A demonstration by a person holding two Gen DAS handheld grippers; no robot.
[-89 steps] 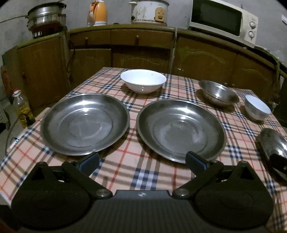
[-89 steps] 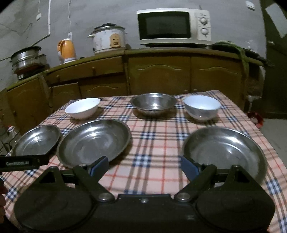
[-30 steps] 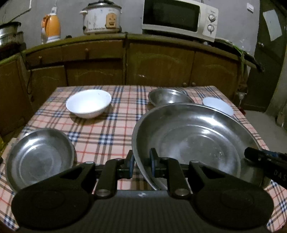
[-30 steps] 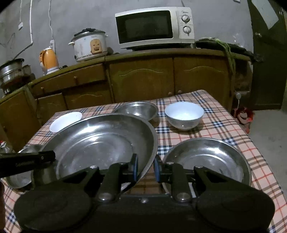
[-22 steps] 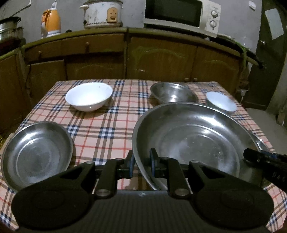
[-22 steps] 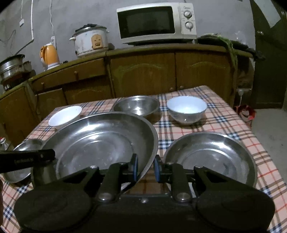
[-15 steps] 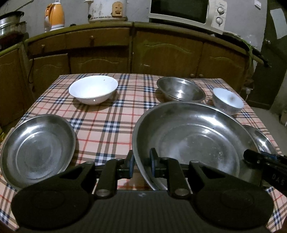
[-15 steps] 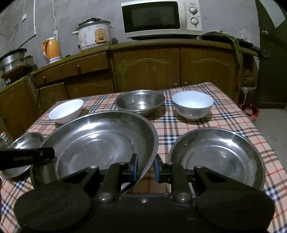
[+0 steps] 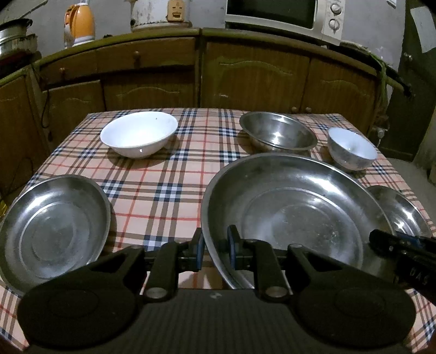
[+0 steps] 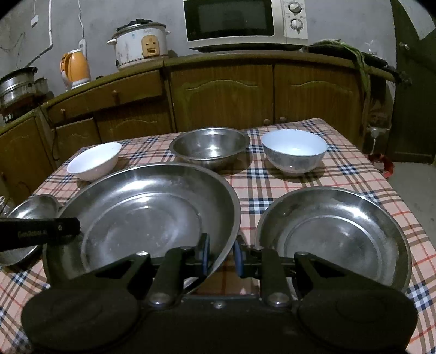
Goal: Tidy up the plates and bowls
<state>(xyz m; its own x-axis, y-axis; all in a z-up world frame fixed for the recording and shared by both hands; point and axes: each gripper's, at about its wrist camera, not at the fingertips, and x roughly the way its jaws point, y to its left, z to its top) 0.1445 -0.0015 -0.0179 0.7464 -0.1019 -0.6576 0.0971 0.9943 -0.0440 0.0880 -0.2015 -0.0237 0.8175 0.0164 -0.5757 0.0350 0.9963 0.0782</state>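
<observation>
Both clamped on one big steel plate [image 9: 294, 217]: left gripper [image 9: 215, 249] pinching near-left rim, right gripper [image 10: 221, 254] pinching near-right rim. Held tilted above table [image 9: 169, 174]; second plate [image 10: 335, 234] just right, likely stacking target, right hand nearer.

A home kitchen: wooden cabinets [image 10: 223, 92] line the wall, carrying a microwave [image 10: 245, 24], a rice cooker [image 10: 140, 45] and an orange kettle [image 10: 76, 68].
</observation>
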